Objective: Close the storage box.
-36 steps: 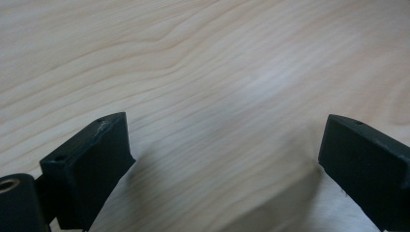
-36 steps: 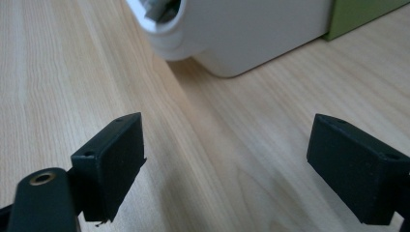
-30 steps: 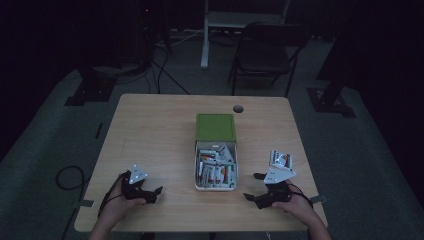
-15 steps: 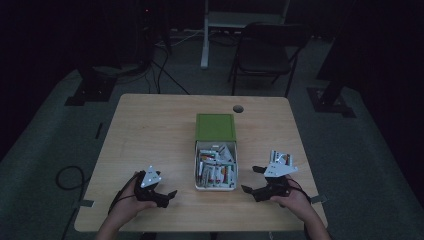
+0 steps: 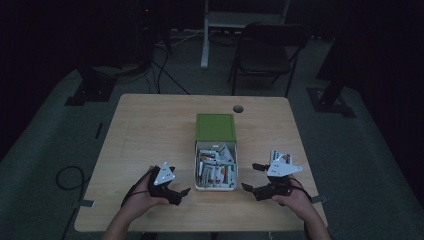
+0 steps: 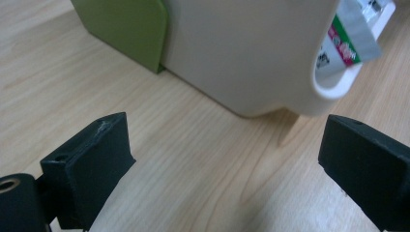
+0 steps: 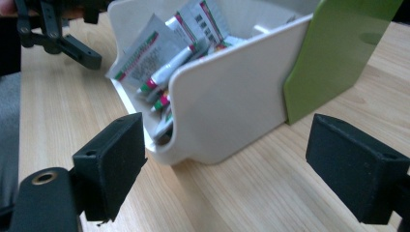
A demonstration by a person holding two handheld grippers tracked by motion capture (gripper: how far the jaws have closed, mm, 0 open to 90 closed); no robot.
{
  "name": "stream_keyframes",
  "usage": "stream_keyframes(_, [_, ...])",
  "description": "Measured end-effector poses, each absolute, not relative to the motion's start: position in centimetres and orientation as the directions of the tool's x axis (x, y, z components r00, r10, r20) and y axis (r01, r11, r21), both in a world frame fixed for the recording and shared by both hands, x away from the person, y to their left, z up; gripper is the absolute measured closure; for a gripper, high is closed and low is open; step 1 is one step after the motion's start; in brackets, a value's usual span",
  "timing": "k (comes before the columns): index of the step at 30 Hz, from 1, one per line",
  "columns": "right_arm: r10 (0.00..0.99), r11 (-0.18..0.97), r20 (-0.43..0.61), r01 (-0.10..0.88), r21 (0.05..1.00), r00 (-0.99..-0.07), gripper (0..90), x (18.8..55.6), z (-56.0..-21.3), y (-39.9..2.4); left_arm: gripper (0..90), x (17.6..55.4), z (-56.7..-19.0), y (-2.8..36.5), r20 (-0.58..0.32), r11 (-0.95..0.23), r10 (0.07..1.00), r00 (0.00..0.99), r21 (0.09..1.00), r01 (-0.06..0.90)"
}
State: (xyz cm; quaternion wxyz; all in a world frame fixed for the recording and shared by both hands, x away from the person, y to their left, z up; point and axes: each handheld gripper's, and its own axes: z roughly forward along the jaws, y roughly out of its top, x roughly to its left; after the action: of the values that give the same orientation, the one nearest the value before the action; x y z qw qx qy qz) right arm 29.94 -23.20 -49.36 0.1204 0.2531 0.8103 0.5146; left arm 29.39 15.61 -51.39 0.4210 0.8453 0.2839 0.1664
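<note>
In the lower left of the high view, the left gripper (image 5: pixel 182 191) rests low over the table with its jaws spread wide and nothing between them. In the left gripper view its jaws frame bare wood, and the white box (image 6: pixel 251 53) fills the upper middle, its rounded near corner just beyond the gap.

The right gripper (image 5: pixel 251 177) sits in the lower right of the high view, jaws likewise parted and empty, pointing toward the box (image 5: pixel 216 167). In the right gripper view the box's curved white wall (image 7: pixel 232 106) stands between and just past the jaws, with packets and tubes (image 7: pixel 159 63) heaped inside, some leaning over the rim. The green lid (image 7: pixel 338 53) adjoins the box at upper right.

The box lies at the table's centre, toward the near edge, with the green lid (image 5: pixel 215 127) on its far side. Open tabletop (image 5: pixel 150 125) stretches left and right of it; a round hole (image 5: pixel 238 108) lies near the far edge.
</note>
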Motion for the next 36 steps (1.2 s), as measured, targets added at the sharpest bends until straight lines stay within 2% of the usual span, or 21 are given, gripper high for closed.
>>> stream_keyframes(7, [0.516, 0.310, 0.080, 0.273, 0.911, -0.853, 12.3, 30.2, -49.0, -22.4, 4.8, 29.7, -50.8, 14.6, 0.043, -0.457, 0.607, 0.793, 0.836, 0.305])
stream_keyframes(19, [0.516, 0.324, 0.079, 0.279, 0.904, -0.853, 12.5, 31.2, -49.8, -21.5, 4.8, 30.5, -50.4, 14.0, 0.067, -0.435, 0.619, 0.783, 0.859, 0.270])
stream_keyframes(36, [0.544, 0.326, 0.084, 0.302, 0.896, -0.835, 12.5, 32.2, -50.7, -21.8, 4.6, 31.3, -50.4, 13.7, 0.060, -0.429, 0.625, 0.778, 0.859, 0.279])
